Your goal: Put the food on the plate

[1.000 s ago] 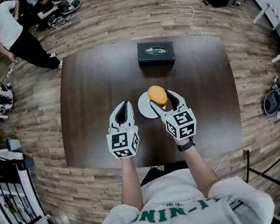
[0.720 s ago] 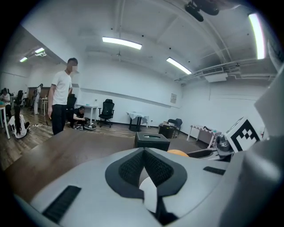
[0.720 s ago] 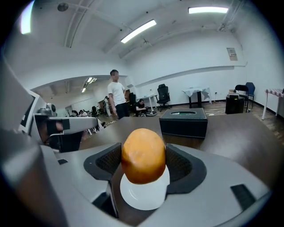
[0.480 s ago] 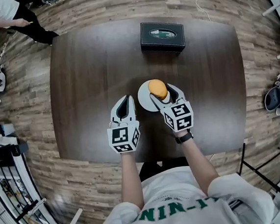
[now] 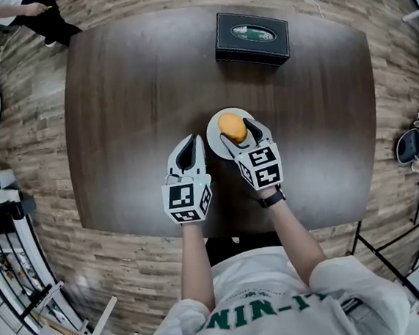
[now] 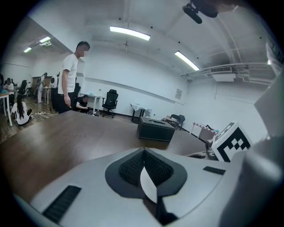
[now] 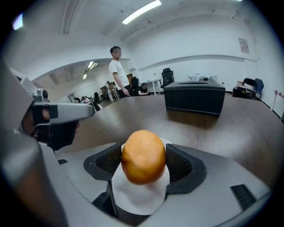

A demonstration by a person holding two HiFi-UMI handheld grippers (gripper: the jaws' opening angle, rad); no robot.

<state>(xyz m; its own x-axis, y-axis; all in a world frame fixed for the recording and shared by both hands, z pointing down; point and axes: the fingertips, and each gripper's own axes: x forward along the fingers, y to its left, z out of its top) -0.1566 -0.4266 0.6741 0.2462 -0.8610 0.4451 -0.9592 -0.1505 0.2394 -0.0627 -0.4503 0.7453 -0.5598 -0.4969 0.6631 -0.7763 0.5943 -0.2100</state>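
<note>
one orange food item [image 5: 233, 126] gripped between right gripper [image 7: 143, 160] fingers, over one white plate [image 5: 213, 135]; left gripper [image 5: 190, 147] fingers closed (empty).

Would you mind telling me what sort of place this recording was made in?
Probably an open-plan office or lab: long ceiling strip lights, a black office chair near the far wall, and a person standing beyond the large dark table.

Black box [image 5: 251, 37] on dark table [image 5: 129, 97]
</note>
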